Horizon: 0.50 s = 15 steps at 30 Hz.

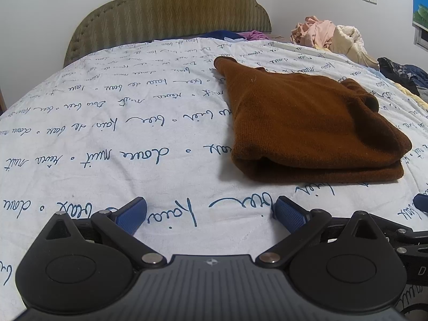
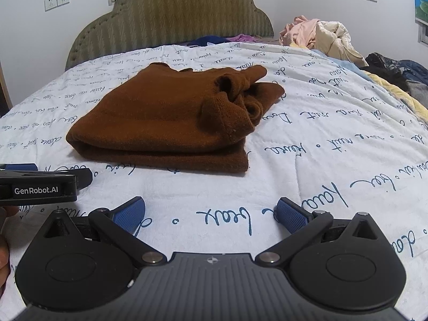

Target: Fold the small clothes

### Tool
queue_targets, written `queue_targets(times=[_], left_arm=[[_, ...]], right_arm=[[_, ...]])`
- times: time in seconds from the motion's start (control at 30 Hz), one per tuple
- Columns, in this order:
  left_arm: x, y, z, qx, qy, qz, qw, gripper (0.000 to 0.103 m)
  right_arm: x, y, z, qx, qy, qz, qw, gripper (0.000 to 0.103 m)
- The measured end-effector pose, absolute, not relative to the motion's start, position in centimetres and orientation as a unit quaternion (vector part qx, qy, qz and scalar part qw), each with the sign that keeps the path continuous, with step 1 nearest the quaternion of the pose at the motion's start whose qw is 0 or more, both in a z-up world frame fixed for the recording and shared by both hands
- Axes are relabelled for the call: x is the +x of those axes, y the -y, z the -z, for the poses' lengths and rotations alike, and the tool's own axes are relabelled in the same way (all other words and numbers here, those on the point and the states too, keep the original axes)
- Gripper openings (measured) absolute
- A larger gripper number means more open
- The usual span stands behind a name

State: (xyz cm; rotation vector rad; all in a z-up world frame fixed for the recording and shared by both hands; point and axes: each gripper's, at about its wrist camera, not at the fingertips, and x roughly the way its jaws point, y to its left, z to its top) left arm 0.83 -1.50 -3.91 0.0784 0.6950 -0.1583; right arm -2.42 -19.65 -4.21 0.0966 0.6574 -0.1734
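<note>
A brown knitted sweater (image 1: 299,123) lies folded in a thick rectangle on the bed, its sleeves bunched at the far right end (image 2: 240,99). My left gripper (image 1: 210,214) rests low over the sheet just in front of the sweater's near left corner, open, nothing between its blue pads. In the right wrist view the sweater (image 2: 160,123) sits ahead and to the left. My right gripper (image 2: 210,214) is open too and holds nothing, a short way in front of the folded edge. The left gripper's body (image 2: 37,184) shows at the left edge of that view.
The bed is covered by a white sheet with blue handwriting print (image 1: 107,133). An olive padded headboard (image 1: 171,13) stands at the far end. A heap of pink and cream clothes (image 2: 318,37) lies at the back right, dark garments (image 2: 393,69) at the right edge.
</note>
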Motion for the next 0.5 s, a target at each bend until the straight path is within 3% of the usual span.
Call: queue_targets(times=[0.5], left_arm=[[0.78,1.59,3.94,0.04,-0.341,0.077,0.936,0.103]], right_arm=[[-2.04,19.36,4.36,0.039,-0.327,0.089,0.94,0.103]])
